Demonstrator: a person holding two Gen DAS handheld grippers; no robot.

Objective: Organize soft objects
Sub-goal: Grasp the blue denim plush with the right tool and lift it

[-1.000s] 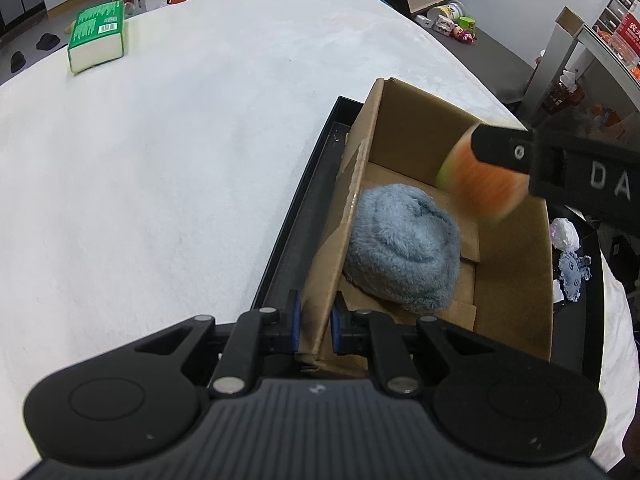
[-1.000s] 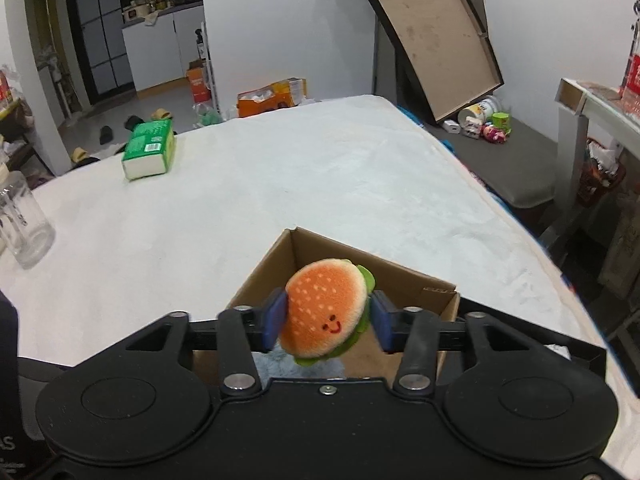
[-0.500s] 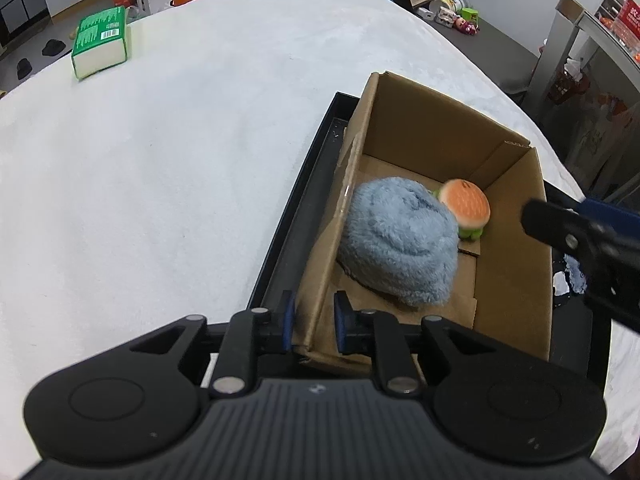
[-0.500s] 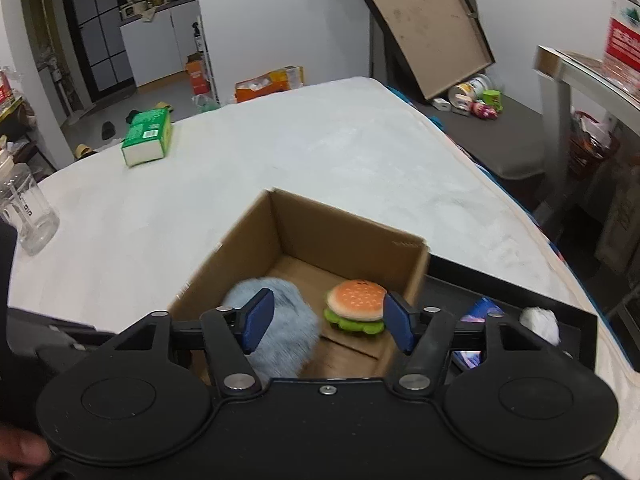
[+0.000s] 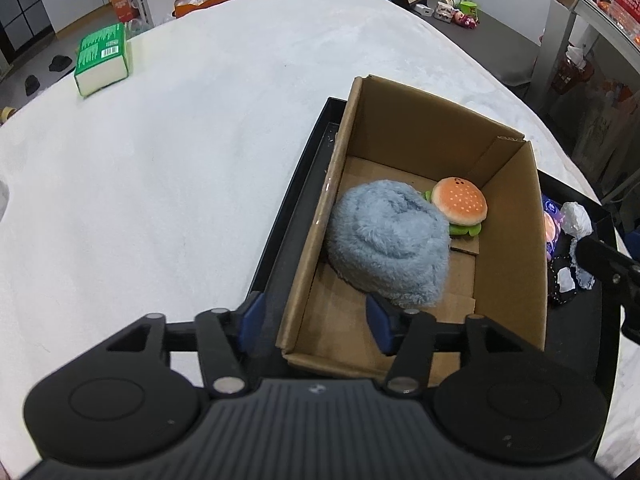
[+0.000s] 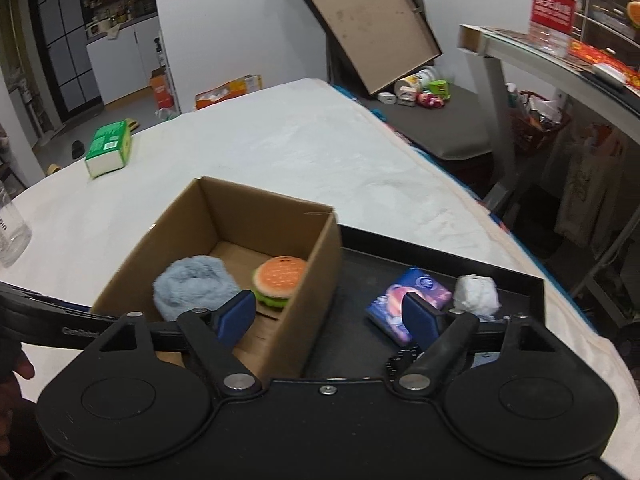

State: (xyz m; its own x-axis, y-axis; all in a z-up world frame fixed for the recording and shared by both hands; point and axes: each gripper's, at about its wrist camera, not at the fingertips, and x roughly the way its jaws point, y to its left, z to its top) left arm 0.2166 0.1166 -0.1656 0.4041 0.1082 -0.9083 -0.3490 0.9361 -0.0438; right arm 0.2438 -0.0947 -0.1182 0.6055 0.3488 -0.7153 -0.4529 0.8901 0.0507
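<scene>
Left tool [image 5: 312, 326]: spread wide, gripping nothing; its two blue pads straddle the near-left wall of the cardboard box [image 5: 508, 264], one outside, one inside, neither clearly touching the card.
Right tool [image 6: 330, 318]: released and empty, held above the seam where the box's right wall meets the black tray [image 6: 536, 280].
Done, burger plush [image 6: 279, 278]: lies on the box floor toward the far right corner, bun side up.
Done, blue fluffy bundle [image 5: 388, 242]: sits in the box too, filling its middle and touching the burger plush; it looks like a rolled fuzzy cloth or hat, I cannot tell which.
Left, white wad [image 6: 478, 294]: a crumpled white soft thing lies on the tray outside the box, just beside a purple packet [image 6: 408, 300].
Left, dark lacy piece [image 5: 568, 284]: lies on the tray near the right tool, partly hidden; what it is I cannot tell.
Outlying: a green tissue pack [image 5: 102, 58] lies well apart on the white desk [image 5: 160, 160].
Judgement: two soft things are boxed, and at least the white wad probably remains; roughly the middle of the task or a little past it.
Next move calls for: the right tool is nearest the tray, so a light, centred pinch on the wad should do.
</scene>
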